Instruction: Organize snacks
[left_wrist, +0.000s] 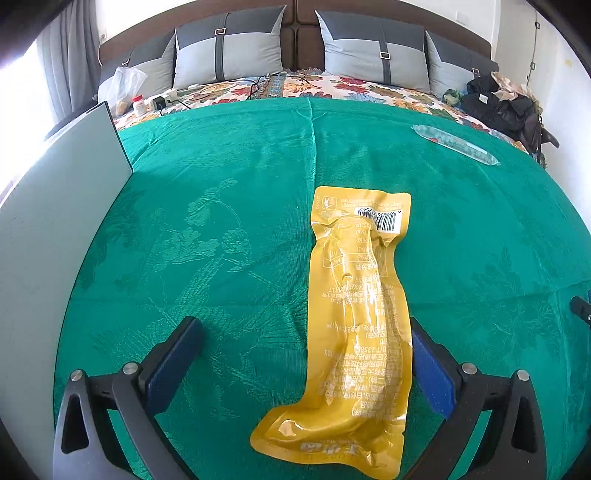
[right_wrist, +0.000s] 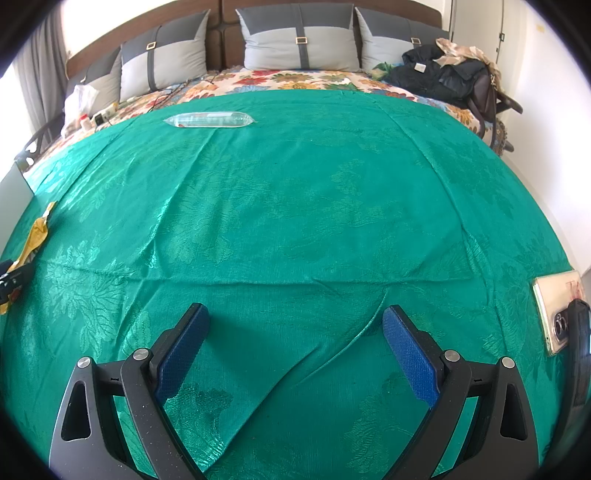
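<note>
A long yellow vacuum-sealed snack pack (left_wrist: 360, 314) lies flat on the green cloth (left_wrist: 221, 221), its printed back up. My left gripper (left_wrist: 306, 328) is open and straddles the pack's near half, with the pack close to the right finger's blue pad (left_wrist: 430, 369). A clear tube-shaped snack pack (left_wrist: 454, 144) lies far right near the cloth's back edge; the right wrist view shows it as the clear pack (right_wrist: 210, 120) at the far left. My right gripper (right_wrist: 295, 317) is open over bare green cloth (right_wrist: 295, 203). The yellow pack's edge (right_wrist: 37, 229) shows at the left.
A pale grey panel (left_wrist: 55, 221) stands at the left edge. A phone (right_wrist: 557, 314) lies at the right of the cloth. Behind are a floral bedspread (left_wrist: 332, 86), grey pillows (left_wrist: 229, 51), a dark clothes pile (left_wrist: 506, 103) and a plastic bag (left_wrist: 122, 86).
</note>
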